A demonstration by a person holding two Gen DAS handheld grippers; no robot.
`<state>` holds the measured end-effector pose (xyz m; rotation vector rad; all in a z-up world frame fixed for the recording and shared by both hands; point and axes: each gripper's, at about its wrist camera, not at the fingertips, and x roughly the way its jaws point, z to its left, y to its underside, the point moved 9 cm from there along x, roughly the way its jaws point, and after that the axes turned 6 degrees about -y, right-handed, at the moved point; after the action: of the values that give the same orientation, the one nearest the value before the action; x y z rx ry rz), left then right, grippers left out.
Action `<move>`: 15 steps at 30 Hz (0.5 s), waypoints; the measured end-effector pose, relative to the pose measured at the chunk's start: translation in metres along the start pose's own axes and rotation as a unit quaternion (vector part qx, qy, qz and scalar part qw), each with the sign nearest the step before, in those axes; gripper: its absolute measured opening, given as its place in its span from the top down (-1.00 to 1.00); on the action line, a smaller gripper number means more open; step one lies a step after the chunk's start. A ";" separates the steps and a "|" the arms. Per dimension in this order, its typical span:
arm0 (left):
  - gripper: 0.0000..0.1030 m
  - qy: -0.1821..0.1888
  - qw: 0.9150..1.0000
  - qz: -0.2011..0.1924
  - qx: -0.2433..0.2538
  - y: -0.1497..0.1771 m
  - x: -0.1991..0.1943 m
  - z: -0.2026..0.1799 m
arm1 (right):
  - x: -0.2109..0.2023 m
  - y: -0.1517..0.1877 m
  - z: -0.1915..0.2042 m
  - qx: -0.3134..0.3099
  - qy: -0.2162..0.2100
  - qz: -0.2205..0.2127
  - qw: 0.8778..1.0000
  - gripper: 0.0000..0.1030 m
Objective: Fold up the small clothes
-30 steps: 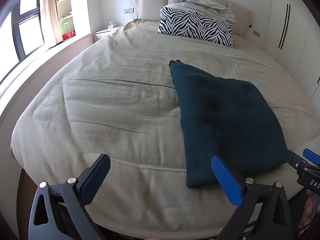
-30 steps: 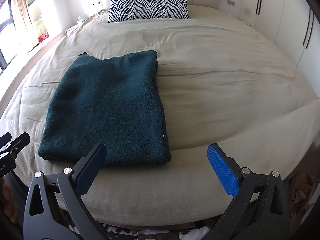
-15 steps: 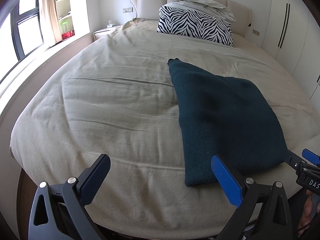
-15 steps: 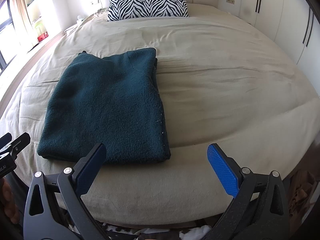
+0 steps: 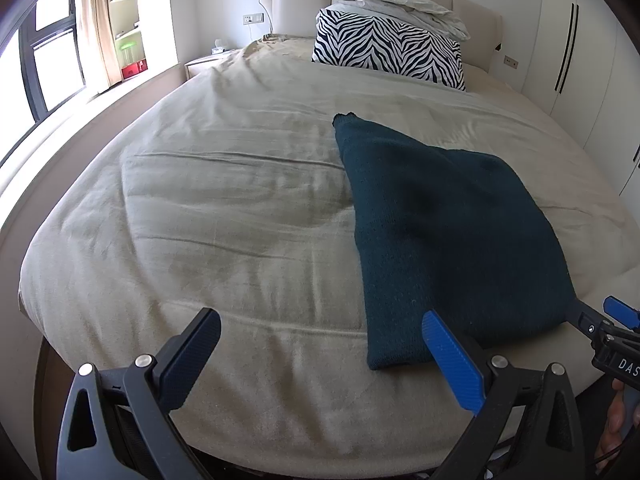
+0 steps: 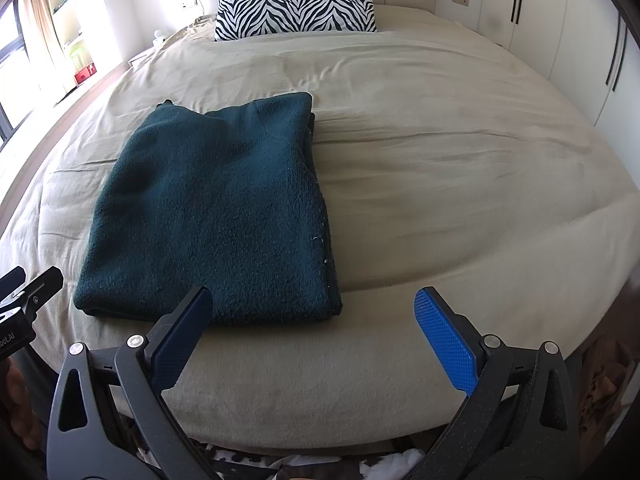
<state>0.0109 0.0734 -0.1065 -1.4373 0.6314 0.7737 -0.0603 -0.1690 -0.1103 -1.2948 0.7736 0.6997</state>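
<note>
A: Sweater (image 6: 212, 208), dark green, lies folded flat on the bed (image 6: 440, 184) near its front edge. Both the left gripper (image 5: 320, 360) and the right gripper (image 6: 312, 332) hover with fingers spread wide, holding nothing.

B: Is one more fold needed?

A: I think maybe. Pinch both near corners together, lift low, carry them to the far edge.

B: Is there room?

A: Plenty behind and right. The zebra pillow (image 5: 384, 52) is well apart; only the front edge is close.

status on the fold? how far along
Done, by the look: the dark green garment lies as a flat folded rectangle on the bed. In hand: nothing; left gripper and right gripper are both open, short of it. No other clothes visible to fold.
</note>
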 end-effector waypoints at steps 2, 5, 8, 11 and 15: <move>-1.00 0.000 1.000 0.002 0.001 0.000 0.001 0.000 | 0.000 0.001 -0.001 0.000 0.000 0.001 1.000 -1.00; -1.00 0.000 1.000 0.002 0.001 0.000 0.001 0.000 | 0.000 0.001 -0.001 0.000 -0.001 0.001 1.000 -1.00; -1.00 0.000 1.000 0.002 0.001 0.000 0.001 0.000 | 0.001 0.001 -0.001 -0.001 -0.001 0.001 1.000 -1.00; -1.00 0.000 1.000 0.002 0.001 0.000 0.001 0.000 | 0.001 0.001 -0.001 0.000 -0.001 0.003 1.000 -1.00; -1.00 0.001 1.000 0.003 0.001 0.001 0.001 0.000 | 0.002 0.001 -0.002 0.000 -0.002 0.004 1.000 -1.00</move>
<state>0.0108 0.0731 -0.1075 -1.4339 0.6379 0.7766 -0.0597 -0.1709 -0.1129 -1.2912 0.7751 0.7091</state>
